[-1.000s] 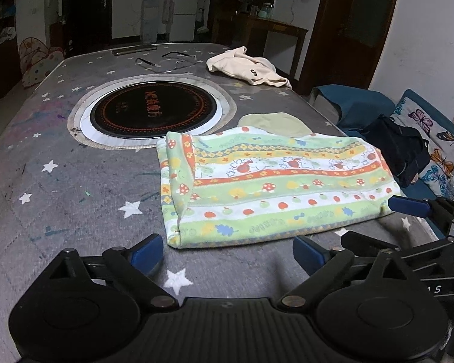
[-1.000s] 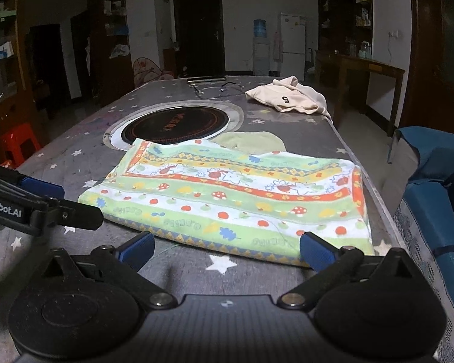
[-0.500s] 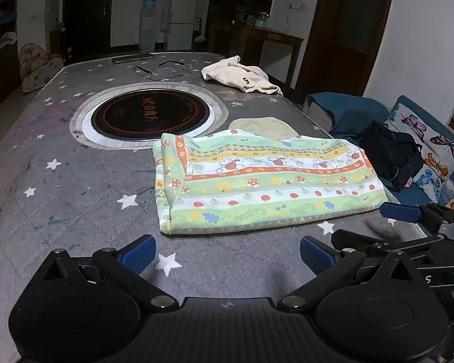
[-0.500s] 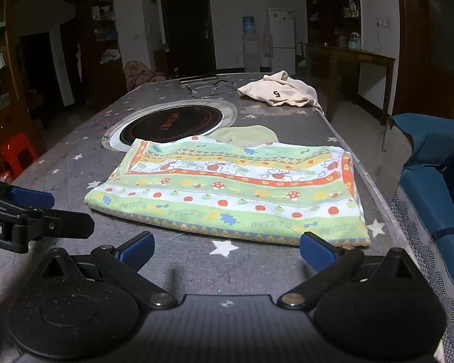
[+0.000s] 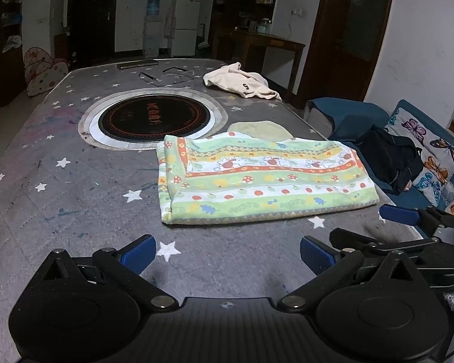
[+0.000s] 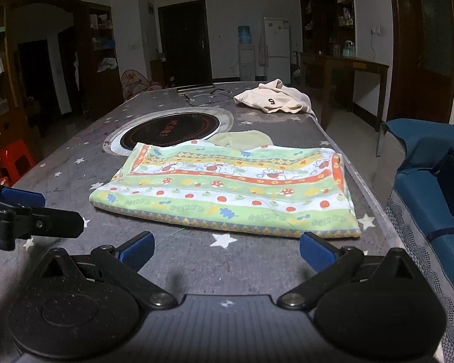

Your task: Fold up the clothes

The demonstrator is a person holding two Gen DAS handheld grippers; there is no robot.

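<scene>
Currently between folds, by my read. Folded green-striped cloth w/ mushroom and apple print (image 5: 263,178) lies flat on the grey star-patterned table cover (image 5: 60,187), right of centre, its right end close to the table's right edge. Looks doubled over already: long near hem is layered, left end rolled into a fold.

Left gripper (image 5: 227,251) hangs over the near strip of table, blue pads spread wide, nothing between them. Right gripper (image 6: 225,249) likewise spread wide and empty, just short of the cloth's near hem. Neither touches fabric. Each gripper shows at the edge of the other's view: they sit side by side, near edge of table.

Far side: cream garment w/ a number printed on it (image 5: 242,83), unfolded heap, far right corner. Pale yellow-green cloth piece (image 5: 260,128) peeks out just behind the striped one. Round black induction plate w/ silver ring (image 5: 154,118) sits left of and beyond the cloth. Glasses and a dark flat bar lie at the far end, not in the way.

Next move, judgement only: either another fold across, so each gripper pinches a corner at one short end, both layers, and carries it over; or leave it as done and reach far for the cream garment. Pinch must catch all layers, else the fold slides apart.
</scene>
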